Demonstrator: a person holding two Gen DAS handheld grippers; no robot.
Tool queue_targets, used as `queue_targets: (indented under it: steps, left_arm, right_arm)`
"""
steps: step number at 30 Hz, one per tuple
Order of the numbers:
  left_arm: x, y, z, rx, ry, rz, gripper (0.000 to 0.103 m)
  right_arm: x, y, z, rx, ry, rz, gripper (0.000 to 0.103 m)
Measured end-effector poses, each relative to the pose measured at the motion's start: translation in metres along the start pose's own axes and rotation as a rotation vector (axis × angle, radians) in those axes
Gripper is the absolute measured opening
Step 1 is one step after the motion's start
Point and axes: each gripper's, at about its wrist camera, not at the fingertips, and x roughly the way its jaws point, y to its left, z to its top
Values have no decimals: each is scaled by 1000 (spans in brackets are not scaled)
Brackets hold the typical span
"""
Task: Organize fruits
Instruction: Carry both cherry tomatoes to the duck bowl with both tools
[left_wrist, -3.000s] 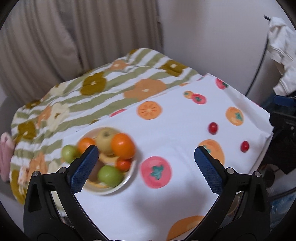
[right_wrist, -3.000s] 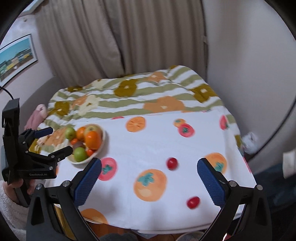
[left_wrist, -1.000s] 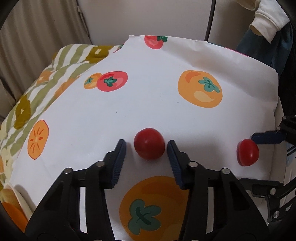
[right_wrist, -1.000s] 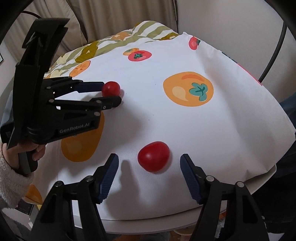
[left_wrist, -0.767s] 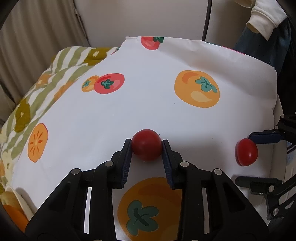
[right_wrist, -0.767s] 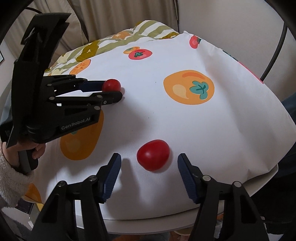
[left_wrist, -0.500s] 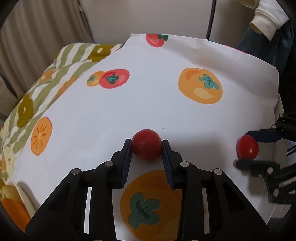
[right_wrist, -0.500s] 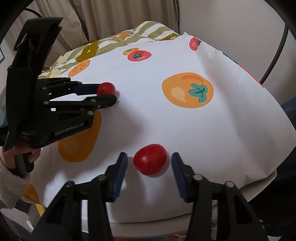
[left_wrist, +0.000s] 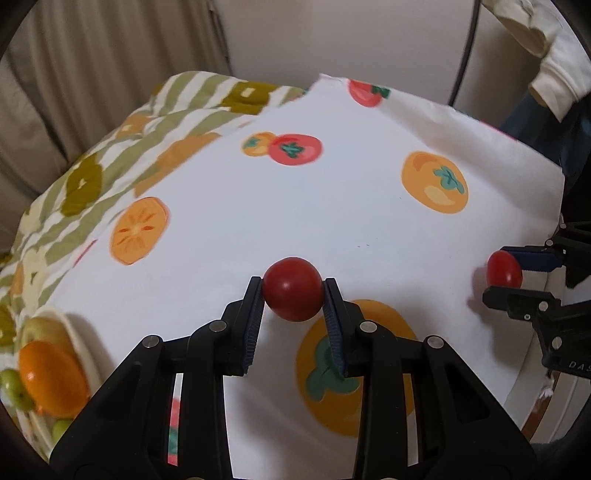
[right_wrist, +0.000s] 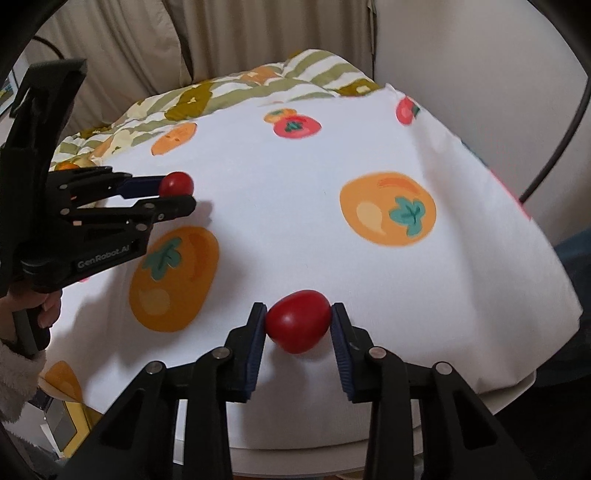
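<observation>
Left gripper (left_wrist: 292, 295) clamps one cherry tomato (left_wrist: 292, 288) just above the fruit-print cloth (left_wrist: 332, 206), right gripper (right_wrist: 298, 325) another (right_wrist: 297, 320) near its edge; light, smooth-skinned, likely squashable—grip mid-girth, gently.

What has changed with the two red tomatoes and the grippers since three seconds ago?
Both grippers came from open above the cloth down onto the tomatoes. The left gripper closed on the round tomato; the right gripper closed on the oval tomato. The fruit bowl and tablecloth stayed put.
</observation>
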Motion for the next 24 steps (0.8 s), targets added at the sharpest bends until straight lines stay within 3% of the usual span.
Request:
queue_targets:
  steps: [11, 24]
  left_arm:
    - [-75, 47, -7, -178, -55, 94, 37]
    - [-150, 141, -67, -381, -72, 283, 37]
  right_arm:
    - [-39, 41, 48, -118, -91, 58, 32]
    - [-44, 149, 99, -292, -145, 237, 32]
